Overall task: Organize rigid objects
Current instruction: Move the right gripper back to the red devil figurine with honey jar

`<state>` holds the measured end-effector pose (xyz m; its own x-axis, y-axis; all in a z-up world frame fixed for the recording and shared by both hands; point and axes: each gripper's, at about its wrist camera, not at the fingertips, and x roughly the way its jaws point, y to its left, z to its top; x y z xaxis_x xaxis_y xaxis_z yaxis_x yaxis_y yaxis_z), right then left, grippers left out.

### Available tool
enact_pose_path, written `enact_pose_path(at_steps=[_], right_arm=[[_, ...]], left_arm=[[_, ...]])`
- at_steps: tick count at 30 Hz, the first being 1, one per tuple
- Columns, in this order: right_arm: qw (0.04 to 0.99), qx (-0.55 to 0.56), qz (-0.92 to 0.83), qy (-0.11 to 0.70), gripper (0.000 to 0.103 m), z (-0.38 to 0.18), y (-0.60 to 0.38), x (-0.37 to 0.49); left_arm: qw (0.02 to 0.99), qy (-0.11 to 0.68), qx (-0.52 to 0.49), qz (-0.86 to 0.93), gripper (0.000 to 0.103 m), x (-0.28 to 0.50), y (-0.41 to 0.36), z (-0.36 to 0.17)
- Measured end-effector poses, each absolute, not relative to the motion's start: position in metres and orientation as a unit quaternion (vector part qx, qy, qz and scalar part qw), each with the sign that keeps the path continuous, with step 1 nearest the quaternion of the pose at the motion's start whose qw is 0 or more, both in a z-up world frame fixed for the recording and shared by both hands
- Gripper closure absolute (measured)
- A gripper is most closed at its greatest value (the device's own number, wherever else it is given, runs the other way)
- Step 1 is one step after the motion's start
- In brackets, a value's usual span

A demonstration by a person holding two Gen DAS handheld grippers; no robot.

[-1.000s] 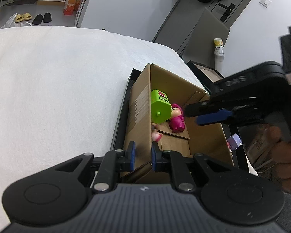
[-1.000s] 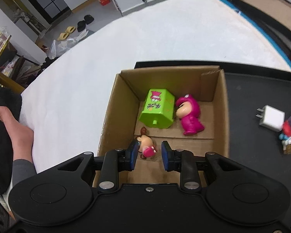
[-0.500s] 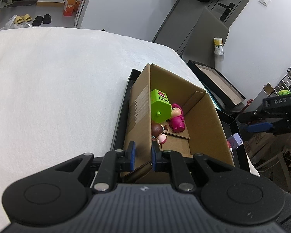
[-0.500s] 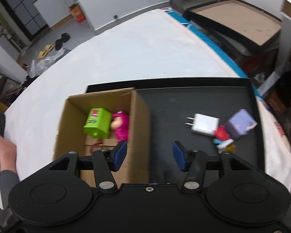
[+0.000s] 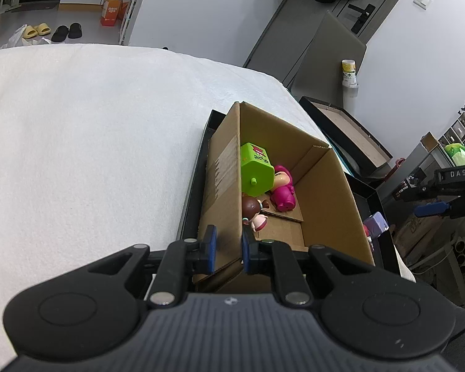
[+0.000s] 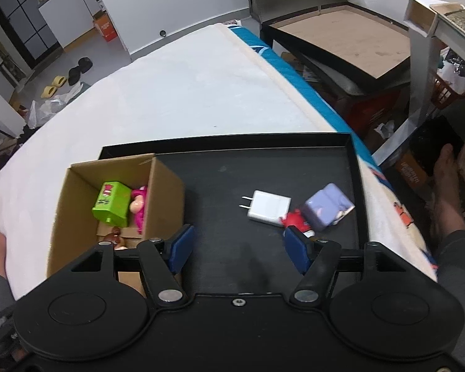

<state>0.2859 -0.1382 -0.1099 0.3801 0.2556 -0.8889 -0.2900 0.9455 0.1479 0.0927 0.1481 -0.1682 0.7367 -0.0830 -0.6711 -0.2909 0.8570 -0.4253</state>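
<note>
A cardboard box (image 6: 77,217) stands at the left end of a black tray (image 6: 353,167) that lies on a white bed (image 6: 186,93). Inside the box lie a green block toy (image 5: 255,170), a pink figure (image 5: 282,189) touching its side, and a small brown-haired doll (image 5: 254,214) nearest the camera, close against the left wall. On the open tray floor to the right of the box sit a white charger plug (image 6: 268,207), a lilac cube toy (image 6: 327,207) and a small red figure (image 6: 296,221) wedged between and just in front of them, all three bunched together and well apart from the box. The left gripper (image 5: 227,246) points down at a slant and its fingers are clenched on the near end of the box's left wall, one pad outside and one inside. The right gripper (image 6: 238,248) points steeply down over the bare tray floor between the box and the charger; its fingers are opening with nothing between them. A second ago the right gripper hung over the box with the doll between its nearly closed fingers; since then the doll has been left lying in the box, and the gripper has swung rightward over the tray and spread its fingers, while the left gripper has kept the same grip on the wall.
</note>
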Motion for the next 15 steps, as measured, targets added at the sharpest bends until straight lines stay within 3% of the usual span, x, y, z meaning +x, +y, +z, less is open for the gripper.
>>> enact_pose_path(at_steps=[15], right_arm=[[0.815, -0.049, 0.14, 0.56, 0.039, -0.151, -0.149, 0.3]], left_arm=[[0.894, 0.358, -0.262, 0.058, 0.089, 0.093, 0.148, -0.168]])
